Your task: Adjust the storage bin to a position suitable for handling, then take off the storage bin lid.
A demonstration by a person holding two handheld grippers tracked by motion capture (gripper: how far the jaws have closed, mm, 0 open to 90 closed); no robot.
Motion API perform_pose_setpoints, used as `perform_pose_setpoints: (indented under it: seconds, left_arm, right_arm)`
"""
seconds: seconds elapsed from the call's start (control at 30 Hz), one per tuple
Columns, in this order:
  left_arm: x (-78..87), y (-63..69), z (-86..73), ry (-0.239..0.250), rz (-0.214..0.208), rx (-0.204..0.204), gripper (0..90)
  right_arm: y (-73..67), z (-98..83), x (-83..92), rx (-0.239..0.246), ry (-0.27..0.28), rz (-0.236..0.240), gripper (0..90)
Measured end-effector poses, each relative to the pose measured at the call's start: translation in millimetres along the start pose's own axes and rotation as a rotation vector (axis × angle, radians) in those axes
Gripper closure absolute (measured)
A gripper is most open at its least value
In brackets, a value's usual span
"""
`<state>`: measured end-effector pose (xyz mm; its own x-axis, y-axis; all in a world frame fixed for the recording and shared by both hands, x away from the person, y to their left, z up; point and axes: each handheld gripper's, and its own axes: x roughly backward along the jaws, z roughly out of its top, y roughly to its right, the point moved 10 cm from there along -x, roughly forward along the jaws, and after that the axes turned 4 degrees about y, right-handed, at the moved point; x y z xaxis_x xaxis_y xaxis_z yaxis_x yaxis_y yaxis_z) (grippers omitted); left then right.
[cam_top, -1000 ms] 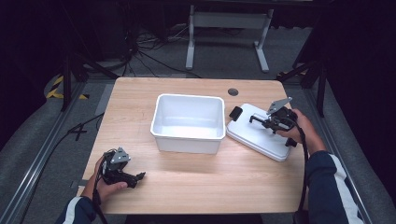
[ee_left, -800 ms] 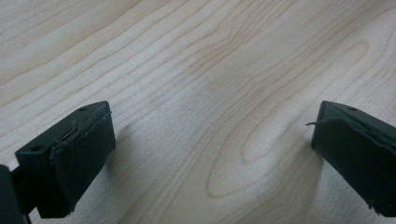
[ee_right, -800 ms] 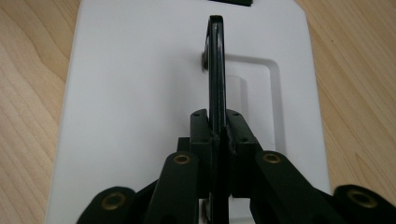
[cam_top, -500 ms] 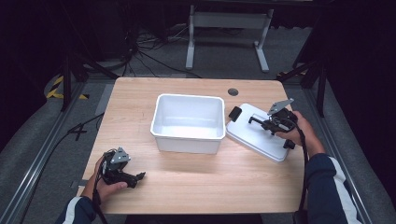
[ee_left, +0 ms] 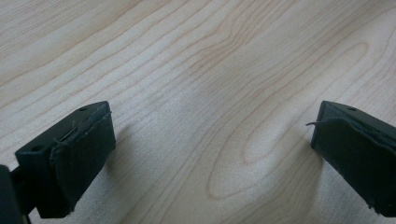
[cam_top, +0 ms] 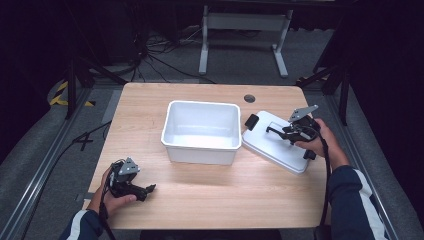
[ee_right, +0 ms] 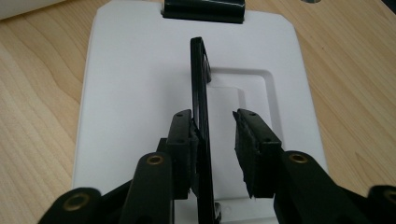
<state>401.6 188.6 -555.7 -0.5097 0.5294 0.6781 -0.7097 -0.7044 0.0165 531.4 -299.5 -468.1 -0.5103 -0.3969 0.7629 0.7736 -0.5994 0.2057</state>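
A white lid [cam_top: 280, 147] lies flat on the table to the right of an empty white bin [cam_top: 200, 147]. My right gripper [cam_top: 274, 131] hovers low over the lid. Its jaws straddle the lid's upright black handle [ee_right: 201, 84]. They have just been opening: the left pad [ee_right: 183, 135] stands against the handle, while the right pad [ee_right: 246, 140] is clear of it. A black latch [ee_right: 203, 9] sits at the lid's far end. My left gripper [cam_top: 146, 191] rests at the table's front left. In its own view, the left gripper [ee_left: 212, 126] stands wide open over bare wood.
The wooden table [cam_top: 225, 200] has a round cable hole [cam_top: 249, 98] at the back right. The bin stands in the middle between both hands. Dark floor with cables and a metal stand lies beyond the far edge.
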Motion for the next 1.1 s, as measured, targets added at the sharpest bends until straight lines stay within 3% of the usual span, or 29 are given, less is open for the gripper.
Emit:
perform_pose_setpoints:
  seconds: [0.6,1.1]
  left_arm:
    - [0.2,0.2,-0.1,-0.003,-0.001,0.001,0.1]
    - [-0.3,0.4,0.2,-0.003,-0.009,-0.001,0.1]
  right_arm:
    - [-9.2,13.9,10.1,0.002,0.042,0.002,53.8]
    - [-15.9,19.7,30.6,-0.005,0.065,-0.018,49.3]
